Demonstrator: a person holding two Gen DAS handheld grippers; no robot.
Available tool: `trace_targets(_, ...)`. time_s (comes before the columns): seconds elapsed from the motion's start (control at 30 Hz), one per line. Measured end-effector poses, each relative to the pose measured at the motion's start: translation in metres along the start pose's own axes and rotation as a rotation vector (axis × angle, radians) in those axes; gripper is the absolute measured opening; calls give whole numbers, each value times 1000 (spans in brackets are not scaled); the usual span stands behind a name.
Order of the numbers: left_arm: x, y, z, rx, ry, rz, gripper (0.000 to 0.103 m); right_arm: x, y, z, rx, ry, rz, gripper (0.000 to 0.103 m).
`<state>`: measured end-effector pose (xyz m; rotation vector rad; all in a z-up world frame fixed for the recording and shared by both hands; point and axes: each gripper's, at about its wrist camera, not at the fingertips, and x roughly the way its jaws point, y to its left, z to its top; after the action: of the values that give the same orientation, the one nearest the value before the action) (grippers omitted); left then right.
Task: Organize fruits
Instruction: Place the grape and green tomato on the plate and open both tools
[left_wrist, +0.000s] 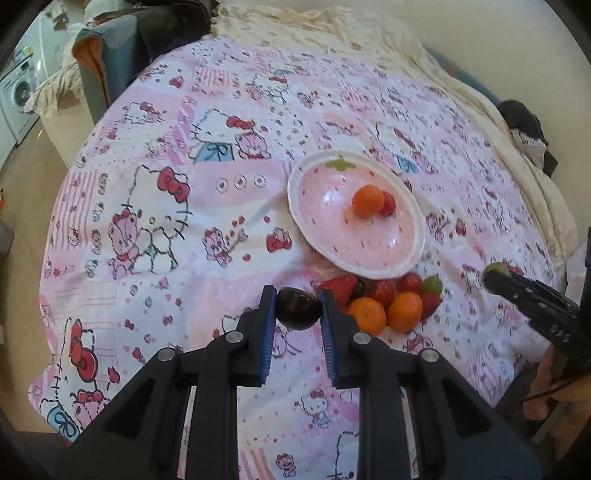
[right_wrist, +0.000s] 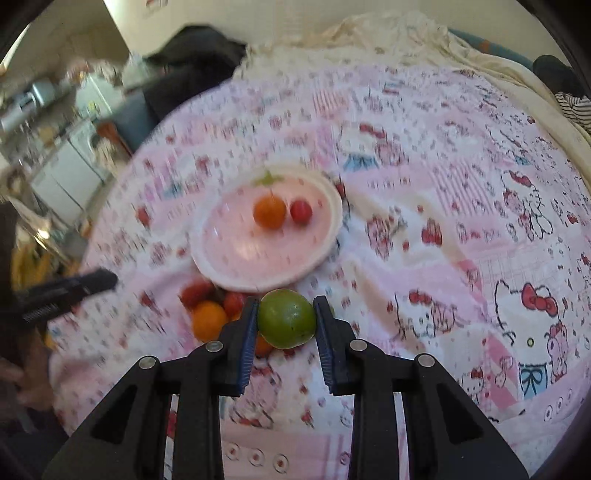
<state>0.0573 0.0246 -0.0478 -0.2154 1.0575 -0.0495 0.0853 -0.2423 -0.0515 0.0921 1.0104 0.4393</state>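
Left wrist view
Left tool (left_wrist: 298, 306): closed onto a dark plum (left_wrist: 298, 308), both blue pads pressed against its sides, held above the sheet.
Plate (left_wrist: 306, 221): pink with a white rim, lying on the Hello Kitty sheet (left_wrist: 155, 206) that covers the bed.
On the plate: an orange (left_wrist: 367, 200) with a red strawberry (left_wrist: 388, 203) touching its right side.
Fruit pile (left_wrist: 384, 301): just below the plate's near rim, on the sheet; strawberries, small red fruits and two oranges bunched together.
Right tool (left_wrist: 495, 275): enters from the right edge, something green at its tip; grip unclear from here.

Right wrist view (blurred)
Right tool (right_wrist: 286, 325): closed onto a green fruit (right_wrist: 287, 323), pads against both its sides.
Plate (right_wrist: 210, 254): beyond the green fruit, carrying the orange (right_wrist: 269, 212) and a small red fruit (right_wrist: 301, 211) side by side.
Fruit pile (right_wrist: 210, 310): left of the tool, near the plate's rim.
Left tool (right_wrist: 105, 278): a dark shape at the left; its grip cannot be told here.
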Motion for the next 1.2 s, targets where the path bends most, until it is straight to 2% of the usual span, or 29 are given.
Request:
trace_targets(0.3,-6,0,12,2,-94,46,19,-11,-6,25,60,-77,96,31)
trace_targets(0.43,-13,-11,32,62,-175,43,19,-8,-9,43,57,-91,118,31)
trace_targets(0.6,-9,-20,63,107,-207,3,19,1,-11,67,56,-109,146,31)
trace_targets(0.83,26,-33,98,176,-189,15,19,33,-9,97,19,-94,153,31)
trace_targets(0.93,51,-40,103,222,-166,29,19,54,-8,106,2,-72,144,31)
trace_targets(1.2,101,-45,109,232,-92,37,20,107,-17,122,18,-1,139,31)
